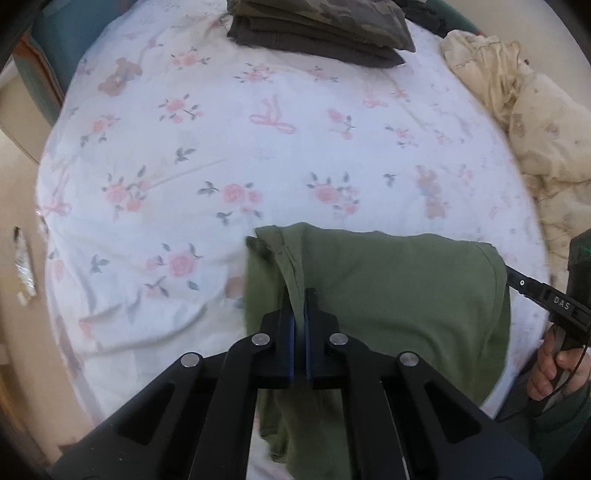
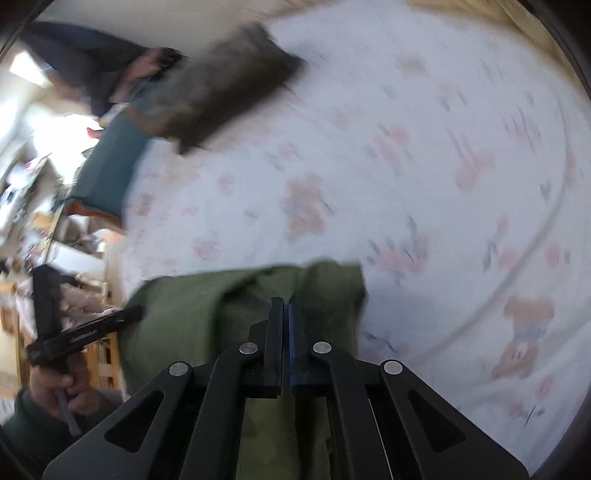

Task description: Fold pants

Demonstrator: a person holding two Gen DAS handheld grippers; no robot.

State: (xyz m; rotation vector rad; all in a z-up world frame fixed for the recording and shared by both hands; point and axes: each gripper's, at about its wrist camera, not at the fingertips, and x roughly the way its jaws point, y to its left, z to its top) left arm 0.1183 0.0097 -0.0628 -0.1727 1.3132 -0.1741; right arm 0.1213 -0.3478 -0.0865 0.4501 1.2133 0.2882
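A: Left tool (image 1: 298,295) is clamped tight on a fold of the green pants (image 1: 388,288), near their left end. You can see the fabric pinched between the two black fingers (image 1: 286,310).

B: And the right tool (image 2: 284,306) is pressed together on the other end of the same pants (image 2: 192,314). Cloth sits between its jaws too, though the right wrist view is blurred.

A: The pants hang bunched between the two tools, at the near edge of the bed, over the floral sheet (image 1: 221,155).

B: What else is around?

A: A stack of folded dark and camouflage clothes (image 1: 317,33) at the far side of the bed, well apart from the pants. A crumpled cream blanket (image 1: 528,122) lies along the right side.

B: From the left wrist view, the person's right hand (image 1: 554,369) shows at the right edge, gripping its handle. The open sheet between pants and stack carries nothing.
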